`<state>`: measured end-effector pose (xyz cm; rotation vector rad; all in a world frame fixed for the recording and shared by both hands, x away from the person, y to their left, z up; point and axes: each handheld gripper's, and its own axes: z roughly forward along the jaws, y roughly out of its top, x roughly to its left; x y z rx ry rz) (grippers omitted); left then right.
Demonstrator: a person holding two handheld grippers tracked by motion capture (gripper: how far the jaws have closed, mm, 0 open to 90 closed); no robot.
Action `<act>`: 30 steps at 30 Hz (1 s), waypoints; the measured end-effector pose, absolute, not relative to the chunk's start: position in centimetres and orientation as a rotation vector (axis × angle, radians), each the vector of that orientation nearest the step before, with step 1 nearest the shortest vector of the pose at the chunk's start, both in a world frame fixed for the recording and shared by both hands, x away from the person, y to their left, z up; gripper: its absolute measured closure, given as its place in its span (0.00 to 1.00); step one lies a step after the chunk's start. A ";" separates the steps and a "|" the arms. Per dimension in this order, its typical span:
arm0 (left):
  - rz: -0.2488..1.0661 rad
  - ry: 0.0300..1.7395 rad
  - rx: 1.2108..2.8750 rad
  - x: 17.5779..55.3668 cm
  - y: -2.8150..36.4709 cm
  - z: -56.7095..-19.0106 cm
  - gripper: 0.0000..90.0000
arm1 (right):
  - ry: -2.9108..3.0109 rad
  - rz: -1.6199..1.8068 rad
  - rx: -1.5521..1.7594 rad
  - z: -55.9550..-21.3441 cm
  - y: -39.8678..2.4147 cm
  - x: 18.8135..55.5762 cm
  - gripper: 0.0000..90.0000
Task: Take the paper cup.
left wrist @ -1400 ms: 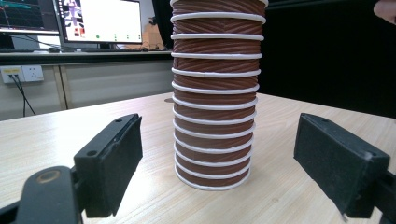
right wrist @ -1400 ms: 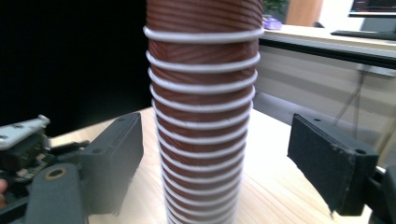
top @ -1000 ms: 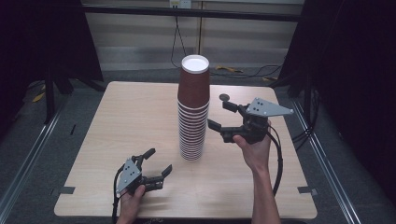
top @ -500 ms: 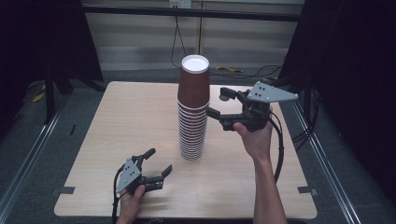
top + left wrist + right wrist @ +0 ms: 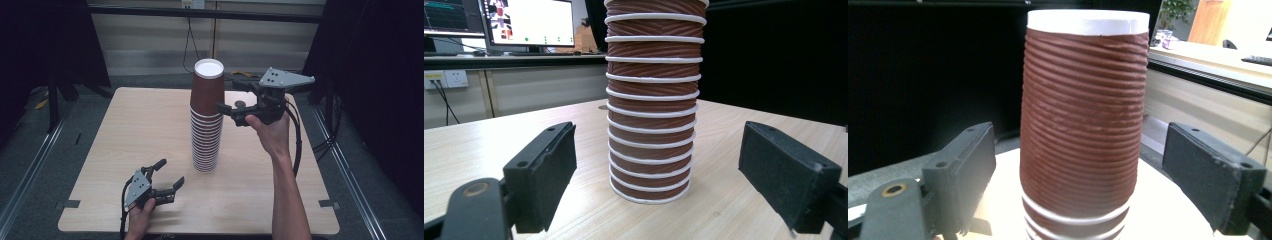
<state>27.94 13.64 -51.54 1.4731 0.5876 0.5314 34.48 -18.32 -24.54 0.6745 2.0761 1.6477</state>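
Note:
A tall stack of brown ribbed paper cups (image 5: 206, 131) with white rims stands upside down at the middle of the wooden table (image 5: 130, 130). My right gripper (image 5: 227, 95) is raised to the level of the top cup (image 5: 1080, 110), just right of it. Its jaws are open, one on each side of that cup and clear of its wall. My left gripper (image 5: 171, 171) rests low near the table's front edge, left of the stack. It is open, with the foot of the stack (image 5: 651, 165) some way beyond its pads (image 5: 546, 175).
The table's front left and far left are bare wood. Monitors (image 5: 529, 20) sit on a desk beyond the table in the left gripper view. Black curtains hang on both sides, and a cable (image 5: 189, 45) hangs down the wall behind.
My right gripper has risen along the stack from about mid-height to the top cup. The left gripper has stayed where it was.

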 end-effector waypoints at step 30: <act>0.526 0.582 1.474 28.0 13.7 -51.5 0.17 | 2.266 1.529 0.668 -22.3 -14.2 38.9 0.17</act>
